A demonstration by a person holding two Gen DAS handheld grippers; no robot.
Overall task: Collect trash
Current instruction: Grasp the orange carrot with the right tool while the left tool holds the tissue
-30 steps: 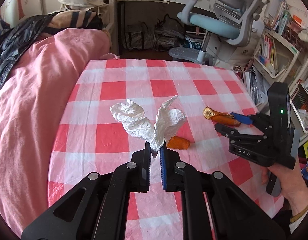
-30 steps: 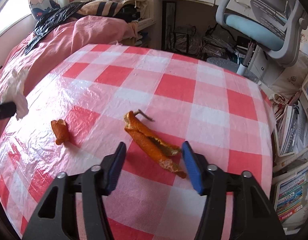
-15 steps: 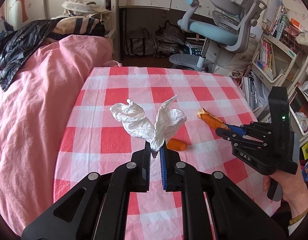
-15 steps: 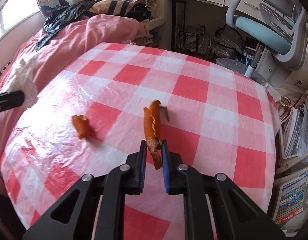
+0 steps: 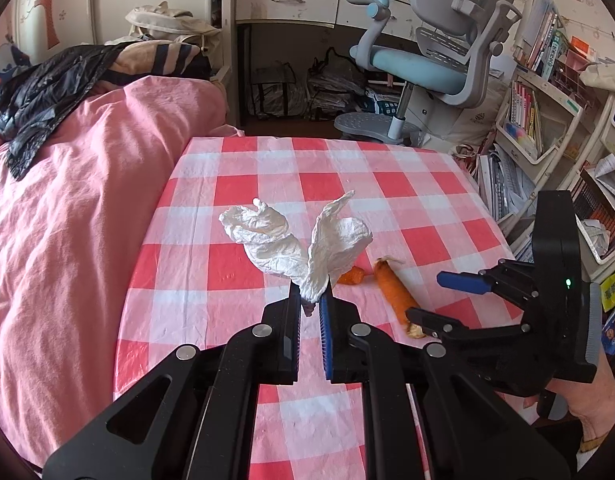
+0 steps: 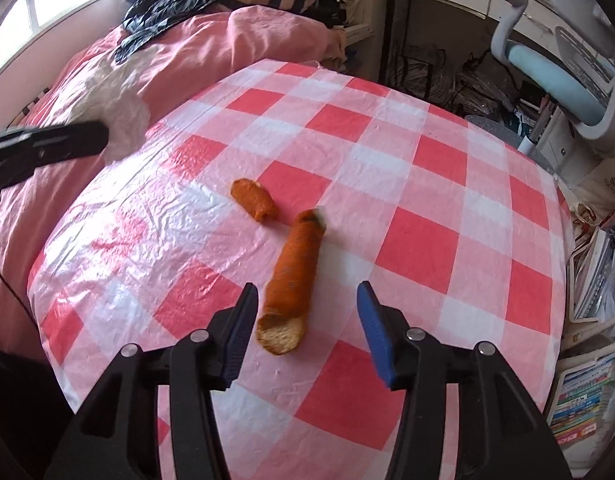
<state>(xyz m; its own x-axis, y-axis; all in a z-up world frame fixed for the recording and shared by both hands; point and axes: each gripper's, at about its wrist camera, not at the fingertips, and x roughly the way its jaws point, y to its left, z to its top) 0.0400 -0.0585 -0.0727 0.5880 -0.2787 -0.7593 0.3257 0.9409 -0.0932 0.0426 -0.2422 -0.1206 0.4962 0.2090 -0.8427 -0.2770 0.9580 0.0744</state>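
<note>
Looking through the left wrist view: left gripper is clenched on a crumpled white tissue, pinched at its bottom twist so both lobes fan upward, clear of the checked desk. Looks lifted off the cloth, probably to keep it secure while the other hand works. Small orange peel piece lies just behind the tissue, long peel beside it. Right gripper sits at the peel's near end, a hand on its handle

Right wrist view: right gripper jaws are opening, pads not touching anything. The long peel lies on the desk between the jaws, nearer the left one, lengthways along the gripper's line, so a closing pinch would catch its sides. Small peel piece just beyond, apart from it. Left gripper with the tissue blurred at the left edge. No bin visible in either view
</note>
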